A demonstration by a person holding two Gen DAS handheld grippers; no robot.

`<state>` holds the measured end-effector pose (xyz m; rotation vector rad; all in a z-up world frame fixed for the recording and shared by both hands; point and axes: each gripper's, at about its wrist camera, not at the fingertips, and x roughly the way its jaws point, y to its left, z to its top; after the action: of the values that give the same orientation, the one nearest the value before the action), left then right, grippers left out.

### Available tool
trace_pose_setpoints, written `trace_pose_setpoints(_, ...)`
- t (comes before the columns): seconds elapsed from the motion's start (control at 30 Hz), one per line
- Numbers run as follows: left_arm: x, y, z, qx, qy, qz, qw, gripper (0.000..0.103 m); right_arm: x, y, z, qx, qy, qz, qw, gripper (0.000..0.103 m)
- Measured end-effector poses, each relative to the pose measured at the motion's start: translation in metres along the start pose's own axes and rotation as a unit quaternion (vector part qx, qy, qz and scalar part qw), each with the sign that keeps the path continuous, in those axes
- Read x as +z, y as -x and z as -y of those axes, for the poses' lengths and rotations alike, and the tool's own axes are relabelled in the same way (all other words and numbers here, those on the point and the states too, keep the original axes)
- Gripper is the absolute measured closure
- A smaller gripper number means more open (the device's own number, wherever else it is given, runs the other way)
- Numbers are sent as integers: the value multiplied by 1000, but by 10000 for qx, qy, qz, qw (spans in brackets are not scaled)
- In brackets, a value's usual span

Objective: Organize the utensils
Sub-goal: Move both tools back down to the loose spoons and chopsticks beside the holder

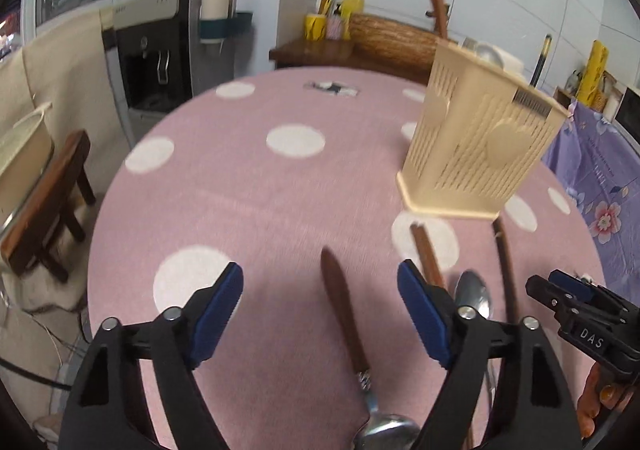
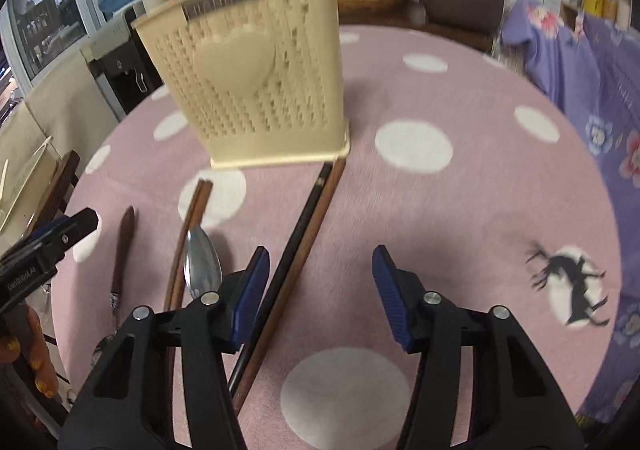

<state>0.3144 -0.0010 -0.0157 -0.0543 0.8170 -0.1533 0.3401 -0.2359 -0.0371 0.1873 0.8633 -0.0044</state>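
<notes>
While both grippers (image 1: 320,294) (image 2: 320,290) gape empty, utensils (image 2: 200,262) lie beside the holder (image 2: 256,73).

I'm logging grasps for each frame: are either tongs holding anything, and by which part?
Nothing is held. Left tongs and right tongs are both open above the table.

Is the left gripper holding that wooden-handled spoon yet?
No: the left gripper is open, and the wooden-handled spoon lies on the pink tablecloth between its jaws, ungripped.

We see our right gripper (image 2: 318,296) spread open above the dotted tablecloth (image 2: 460,217). Chopsticks (image 2: 304,246) lie just beside its left pad, reaching the cream holder (image 2: 256,85).
</notes>
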Motion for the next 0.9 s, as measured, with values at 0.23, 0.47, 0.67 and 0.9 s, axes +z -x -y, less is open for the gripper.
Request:
trace_pose_setpoints(0.23,-15,-4,-2,8,52,-111,9999,31,-7,-11,-9,-45,-106,-213,9997,61)
trace_pose_setpoints(0.47,-19,-6,1,-38,23,-155,9999,32,-5,-7,-4,-164,-99,-224,9996,68)
trace_pose_setpoints(0.67,-20,-6,1,-51,19,-171,9998,33,-1,-9,9,-275,-204,-264,9991,72)
trace_pose_setpoints(0.9,-19,-4,-1,-23,43,-155,9999,34,2,-11,-1,-76,-332,-290,9990,72)
